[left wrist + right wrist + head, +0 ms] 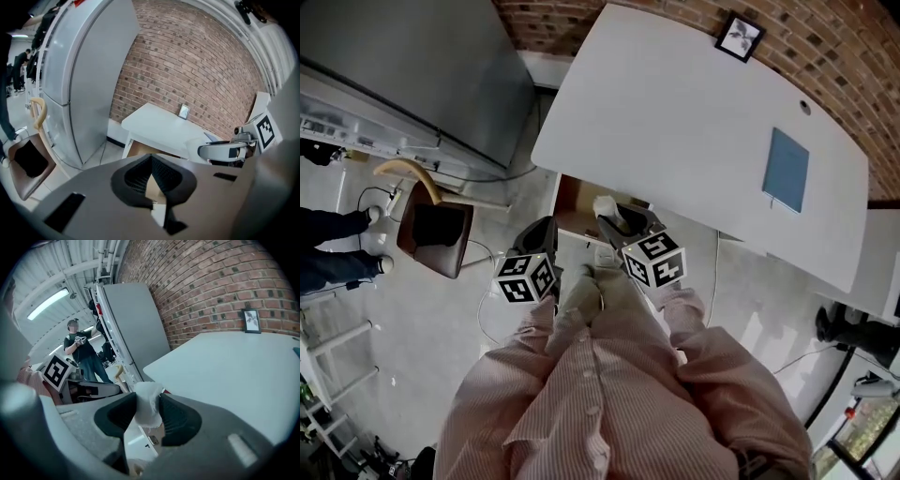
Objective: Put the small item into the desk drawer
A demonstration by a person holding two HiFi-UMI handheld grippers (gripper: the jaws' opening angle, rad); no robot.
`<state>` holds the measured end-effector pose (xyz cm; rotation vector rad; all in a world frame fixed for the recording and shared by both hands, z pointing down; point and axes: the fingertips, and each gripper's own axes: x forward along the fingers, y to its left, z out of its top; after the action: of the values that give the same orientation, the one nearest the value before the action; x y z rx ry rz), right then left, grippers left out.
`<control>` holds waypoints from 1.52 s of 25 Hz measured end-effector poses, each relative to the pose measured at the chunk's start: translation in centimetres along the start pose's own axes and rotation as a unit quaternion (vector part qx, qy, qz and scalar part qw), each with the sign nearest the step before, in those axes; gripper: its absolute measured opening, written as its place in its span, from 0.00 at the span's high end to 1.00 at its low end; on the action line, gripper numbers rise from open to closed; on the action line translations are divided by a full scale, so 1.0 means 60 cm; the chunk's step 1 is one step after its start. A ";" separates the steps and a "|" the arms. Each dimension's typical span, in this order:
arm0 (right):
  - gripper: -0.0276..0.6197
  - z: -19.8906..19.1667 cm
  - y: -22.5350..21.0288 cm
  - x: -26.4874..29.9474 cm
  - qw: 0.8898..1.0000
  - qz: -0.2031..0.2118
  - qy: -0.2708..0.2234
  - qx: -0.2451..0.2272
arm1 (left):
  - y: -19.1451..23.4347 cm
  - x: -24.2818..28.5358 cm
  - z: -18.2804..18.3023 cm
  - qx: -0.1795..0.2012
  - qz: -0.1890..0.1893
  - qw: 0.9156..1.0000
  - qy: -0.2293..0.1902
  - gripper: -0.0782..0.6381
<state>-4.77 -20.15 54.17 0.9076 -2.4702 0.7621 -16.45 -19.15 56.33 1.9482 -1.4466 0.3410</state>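
Observation:
The small item (604, 204) is a crumpled white wad, and my right gripper (612, 221) is shut on it. In the right gripper view the wad (146, 409) sticks up from between the black pads (174, 420). It hangs just in front of the white desk (694, 131), above the open drawer (576, 208) with its bare wooden inside. My left gripper (547, 229) hovers beside it to the left; its jaws meet at the tips (151, 157) with nothing between them. Past them the drawer's wood (139, 149) shows under the desk edge.
On the desk lie a blue notebook (787, 170) and a small framed picture (739, 37) by the brick wall. A brown chair (434, 228) stands at the left, a tall grey cabinet (412, 66) behind it. A person (80, 350) stands farther back.

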 end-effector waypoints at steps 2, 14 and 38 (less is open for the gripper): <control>0.71 -0.022 -0.003 0.014 1.000 -0.001 0.016 0.000 | 0.007 0.011 -0.014 -0.005 0.001 1.000 0.010 0.89; 0.71 -0.141 -0.058 0.138 0.993 -0.061 0.090 -0.046 | 0.065 0.071 -0.095 -0.037 0.006 0.998 0.041 0.89; 0.71 -0.326 -0.187 0.280 0.965 -0.073 0.226 -0.108 | 0.076 0.178 -0.179 -0.082 -0.016 0.996 0.031 0.89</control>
<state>-5.59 -23.17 82.11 0.7292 -2.0135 0.5599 -14.99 -20.75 72.02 1.8111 -1.3584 0.2581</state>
